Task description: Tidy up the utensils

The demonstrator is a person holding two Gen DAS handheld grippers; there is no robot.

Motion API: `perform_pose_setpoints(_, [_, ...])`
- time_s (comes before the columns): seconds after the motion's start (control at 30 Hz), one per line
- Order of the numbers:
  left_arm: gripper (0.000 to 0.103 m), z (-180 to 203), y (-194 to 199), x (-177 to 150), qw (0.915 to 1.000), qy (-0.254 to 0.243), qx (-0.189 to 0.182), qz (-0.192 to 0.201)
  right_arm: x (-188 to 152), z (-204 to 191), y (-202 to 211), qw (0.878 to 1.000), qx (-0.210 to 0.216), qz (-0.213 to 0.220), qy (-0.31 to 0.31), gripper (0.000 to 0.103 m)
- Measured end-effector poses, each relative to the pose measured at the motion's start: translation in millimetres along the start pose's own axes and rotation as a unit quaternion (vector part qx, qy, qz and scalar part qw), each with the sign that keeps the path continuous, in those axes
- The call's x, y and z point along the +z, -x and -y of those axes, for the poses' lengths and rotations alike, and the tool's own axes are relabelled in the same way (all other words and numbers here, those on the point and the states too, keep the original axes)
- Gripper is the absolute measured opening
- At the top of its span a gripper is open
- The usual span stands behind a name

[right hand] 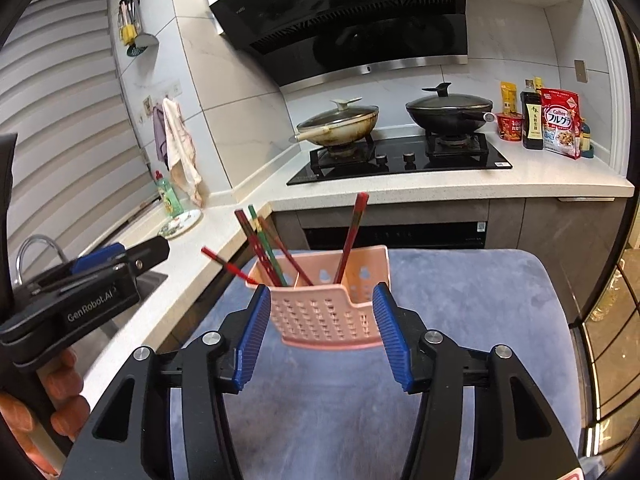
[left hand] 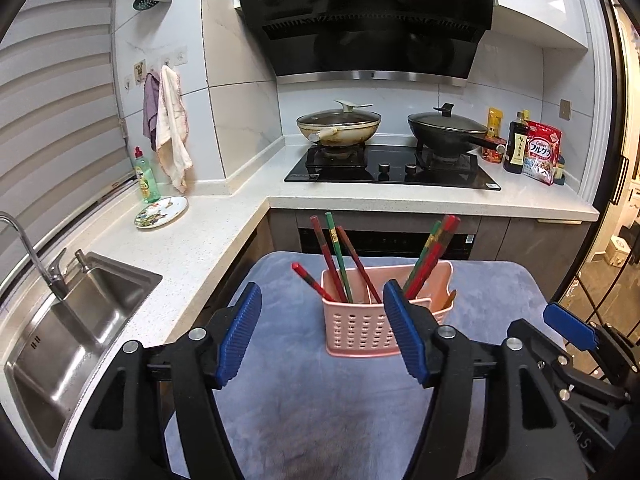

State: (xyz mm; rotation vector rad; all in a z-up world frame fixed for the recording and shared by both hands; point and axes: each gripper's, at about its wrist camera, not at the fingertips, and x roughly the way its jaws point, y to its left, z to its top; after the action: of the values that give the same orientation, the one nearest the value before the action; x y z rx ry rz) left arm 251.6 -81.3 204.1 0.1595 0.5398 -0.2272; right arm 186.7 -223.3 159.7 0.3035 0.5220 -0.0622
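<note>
A pink perforated utensil basket (left hand: 360,330) (right hand: 328,312) stands on a blue-grey cloth (left hand: 304,400) (right hand: 460,320). Several red and green chopsticks (left hand: 334,258) (right hand: 264,246) lean in its left compartment, and a few more (left hand: 430,254) (right hand: 352,236) lean in the right one. One red chopstick (left hand: 310,280) (right hand: 224,264) pokes out over the left rim. My left gripper (left hand: 322,330) is open and empty, just in front of the basket. My right gripper (right hand: 322,334) is open and empty, its fingers on either side of the basket's near face. Each gripper shows in the other's view (left hand: 572,326) (right hand: 100,258).
A steel sink (left hand: 68,332) and tap sit to the left, with a soap bottle (left hand: 146,178) and a patterned plate (left hand: 162,212) on the white counter. A hob (left hand: 392,166) carries two lidded pans. Bottles and a cereal bag (left hand: 540,152) stand at the far right.
</note>
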Motion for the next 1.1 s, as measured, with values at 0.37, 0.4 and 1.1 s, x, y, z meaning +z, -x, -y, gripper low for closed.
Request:
perform_pose_setpoints(0.37, [0.067,7,30,-36,0.9999,-0.014,0.004,-0.007,-33,-12,41,0.999,-0.034,-0.003,0.019,0.057])
perform_pose_setpoints(0.4, [0.067,7,32,-39,0.9999,-0.015,0.004,-0.008,-36,-13,44,0.999,-0.037,-0.003,0.021,0.057])
perform_pose_setpoints(1.1, [0.075,-3,23,-94,0.9977,-0.011,0.027,-0.061,-76,-14,45,0.997,-0.067,-0.037,0.033,0.063])
